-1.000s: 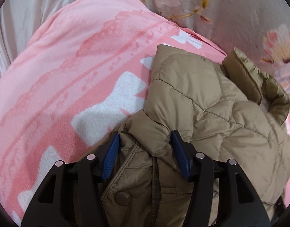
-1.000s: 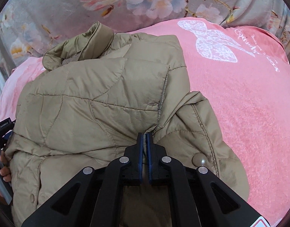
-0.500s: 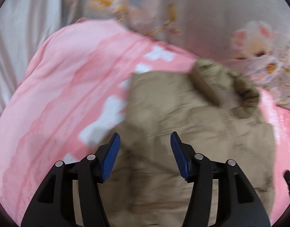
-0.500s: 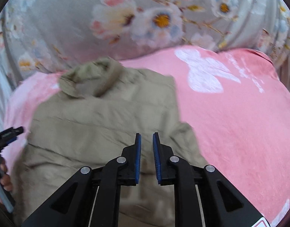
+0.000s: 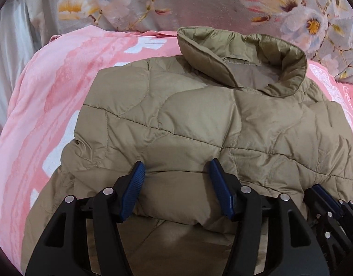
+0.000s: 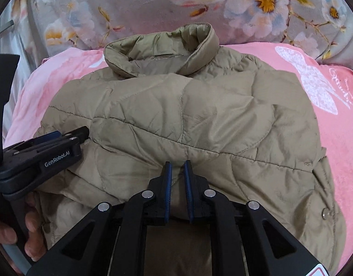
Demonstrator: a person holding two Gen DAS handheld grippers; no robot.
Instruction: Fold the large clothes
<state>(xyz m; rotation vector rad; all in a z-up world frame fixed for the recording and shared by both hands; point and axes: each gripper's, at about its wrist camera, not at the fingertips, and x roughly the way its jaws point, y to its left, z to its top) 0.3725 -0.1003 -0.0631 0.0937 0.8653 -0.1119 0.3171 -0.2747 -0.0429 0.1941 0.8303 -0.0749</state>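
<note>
Khaki quilted puffer jacket lies folded on the pink patterned blanket, collar far. I hold my left gripper spread wide and my right gripper narrowly parted at its near edge, pinching nothing, apparently checking the fold.

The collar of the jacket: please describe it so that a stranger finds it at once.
A pink blanket lies before grey floral fabric, and a folded khaki quilted jacket rests on it. At the jacket's far edge, the collar stands up in an open ring, smooth and unquilted, unlike the body.
</note>
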